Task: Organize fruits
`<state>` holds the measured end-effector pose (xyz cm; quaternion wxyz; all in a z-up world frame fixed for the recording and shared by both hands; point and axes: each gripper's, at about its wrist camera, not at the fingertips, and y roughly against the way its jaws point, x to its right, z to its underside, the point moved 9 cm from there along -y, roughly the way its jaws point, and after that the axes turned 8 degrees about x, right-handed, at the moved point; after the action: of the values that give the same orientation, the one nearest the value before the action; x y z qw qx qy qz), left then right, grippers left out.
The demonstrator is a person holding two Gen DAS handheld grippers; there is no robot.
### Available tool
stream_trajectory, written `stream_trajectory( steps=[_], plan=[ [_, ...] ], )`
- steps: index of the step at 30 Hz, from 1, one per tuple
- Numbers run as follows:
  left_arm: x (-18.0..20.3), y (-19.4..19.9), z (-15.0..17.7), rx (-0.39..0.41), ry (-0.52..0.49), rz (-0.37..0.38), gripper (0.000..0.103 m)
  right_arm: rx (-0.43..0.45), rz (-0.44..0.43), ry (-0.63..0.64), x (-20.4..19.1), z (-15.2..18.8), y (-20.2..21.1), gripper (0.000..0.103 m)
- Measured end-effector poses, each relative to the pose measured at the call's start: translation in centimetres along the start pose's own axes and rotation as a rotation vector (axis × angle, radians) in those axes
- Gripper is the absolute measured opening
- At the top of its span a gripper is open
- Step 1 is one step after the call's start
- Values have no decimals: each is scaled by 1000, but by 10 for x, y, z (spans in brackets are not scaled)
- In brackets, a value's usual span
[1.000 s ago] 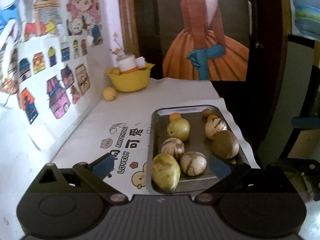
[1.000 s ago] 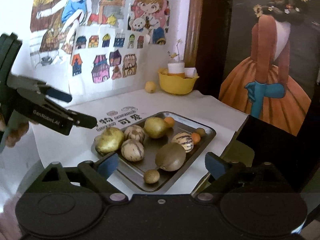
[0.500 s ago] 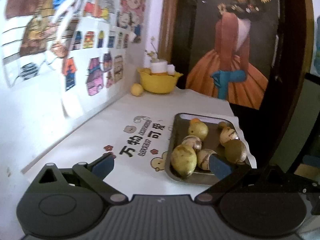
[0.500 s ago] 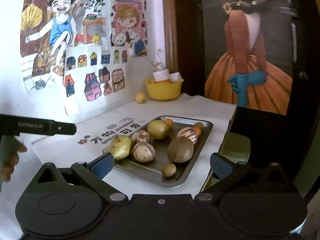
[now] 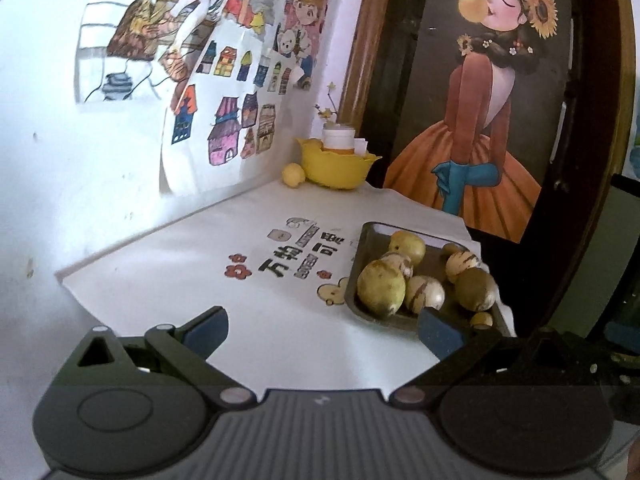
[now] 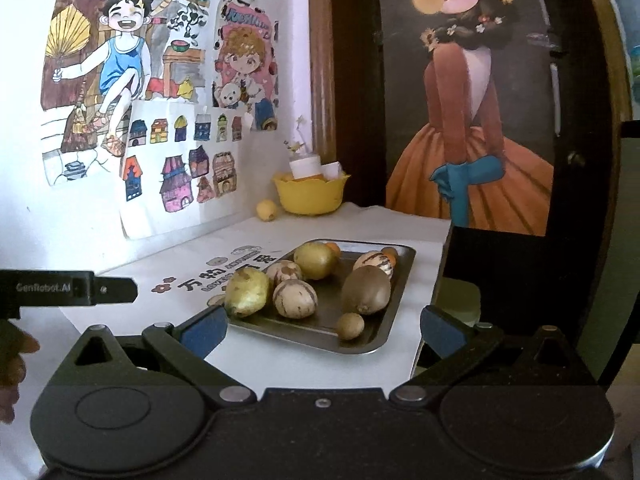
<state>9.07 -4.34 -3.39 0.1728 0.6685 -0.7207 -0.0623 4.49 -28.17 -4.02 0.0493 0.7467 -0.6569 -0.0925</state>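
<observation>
1. My right gripper (image 6: 322, 326): jaws spread as wide as they go, having just finished opening, with nothing between the pads. It hangs short of the tray's near edge, I judge to take a broad fruit.

2. My left gripper (image 5: 322, 328): jaws likewise spread and empty, over the bare white tablecloth (image 5: 192, 280) beside the tray. It seems kept clear so the right can reach first.

3. Metal tray (image 6: 394, 308): on the cloth at the table's right side, holding all the loose fruit together.

4. Contents, nearest first: a small brown fruit (image 6: 350, 325) by the front rim; a yellow-green lumpy fruit (image 6: 247, 292) at the left corner; a striped round fruit (image 6: 295, 298) touching it; a large olive-brown fruit (image 6: 366, 289). Behind these sit a green round fruit (image 6: 315, 260), two more striped ones and small orange ones, partly hidden.

5. Yellow bowl (image 6: 310, 196): far corner against the wall, already holding a white jar and other items. It may be the sorting destination, though I cannot tell.

6. Small yellow fruit (image 6: 267, 210): loose on the cloth just beside the bowl.
</observation>
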Motion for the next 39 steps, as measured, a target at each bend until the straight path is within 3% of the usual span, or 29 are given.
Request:
stream_trajectory(
  steps=[13,39],
  plan=[
    [-5,3,23,31,-14,-17,103,-10,18,-58,-7,26,-6,102],
    [-17,1,42,-29,61,-55,103,-53,15,-80,-6,37,-10,102]
  ],
)
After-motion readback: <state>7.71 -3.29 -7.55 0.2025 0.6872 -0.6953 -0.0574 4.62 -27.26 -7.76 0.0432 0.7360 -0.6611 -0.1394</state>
